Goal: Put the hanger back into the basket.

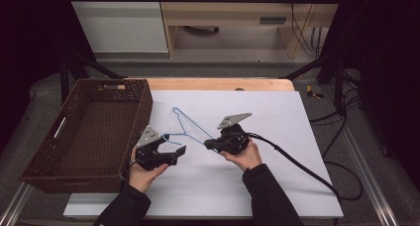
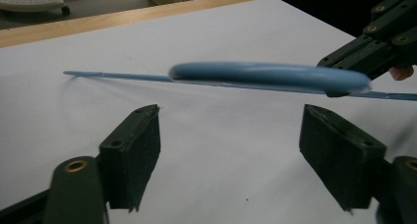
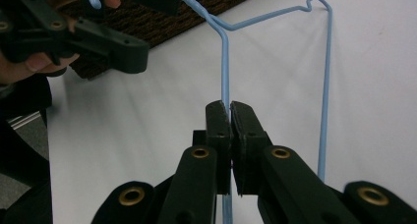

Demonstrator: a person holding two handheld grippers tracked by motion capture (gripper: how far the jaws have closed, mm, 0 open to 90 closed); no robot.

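Blue hanger was pinched in my right gripper; left gripper gaped, hook ungrasped, basket transfer remained.

high view: overhead, facing forward-down | claw views: close, low over table | shared: blue hanger

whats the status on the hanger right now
Right hand-held gripper shut on blue hanger wire. Left hand-held gripper open near the hook end, not gripping. Basket at left, path clear.
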